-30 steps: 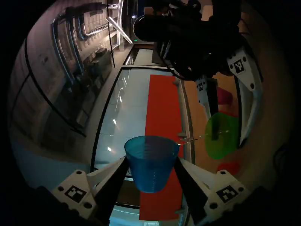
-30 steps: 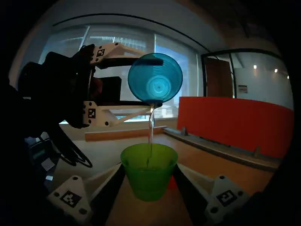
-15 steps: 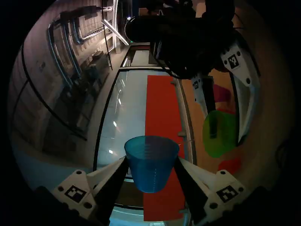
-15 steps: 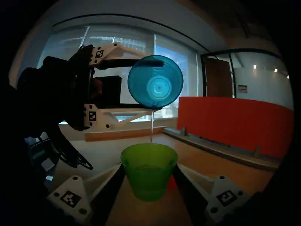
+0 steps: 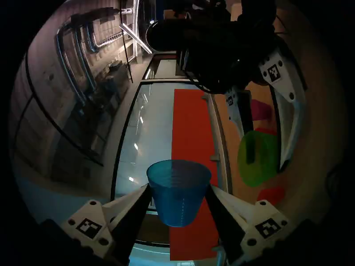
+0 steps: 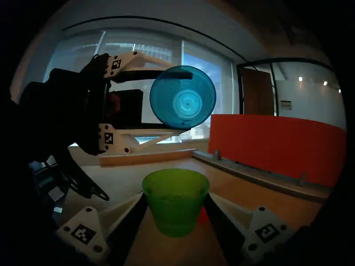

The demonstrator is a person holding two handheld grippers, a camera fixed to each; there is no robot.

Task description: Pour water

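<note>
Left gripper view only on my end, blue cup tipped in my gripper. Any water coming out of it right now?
Observer: No. The right gripper view shows no stream between the blue cup and the green cup below it.
Operator: Which way is the blue cup's mouth facing?
Observer: Toward the right gripper. The cup lies on its side, and I can see in to its base.
Operator: Green cup held level?
Observer: It looks upright with the rim level, and both of the right gripper's fingers press on its sides.
</note>
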